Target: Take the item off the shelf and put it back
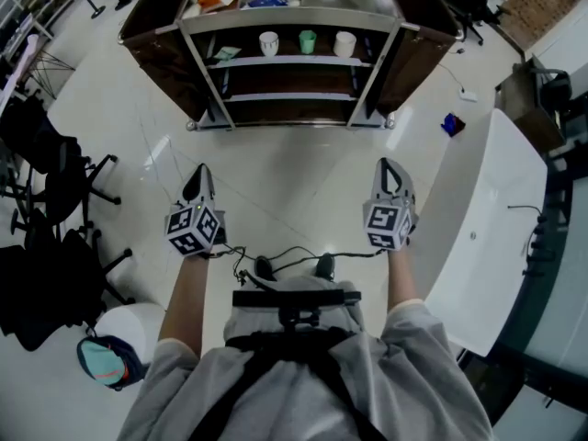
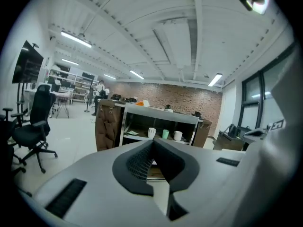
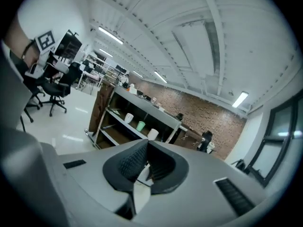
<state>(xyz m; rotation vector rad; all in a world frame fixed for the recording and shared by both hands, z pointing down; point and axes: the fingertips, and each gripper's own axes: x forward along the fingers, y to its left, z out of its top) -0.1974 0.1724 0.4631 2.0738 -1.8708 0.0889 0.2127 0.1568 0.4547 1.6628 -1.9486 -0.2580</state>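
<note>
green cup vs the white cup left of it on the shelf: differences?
Colour: the green cup is green, the left white cup white. Size: the green cup looks slightly smaller than the left white cup. Place: the green cup stands mid-row, the left white cup at the row's end. Both stand upright on the same shelf.

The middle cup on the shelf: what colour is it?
The middle cup is green; head view shows it best.

Right gripper point(image 3: 147, 144) closed, empty, shelf point(image 3: 147, 109) ahead
</note>
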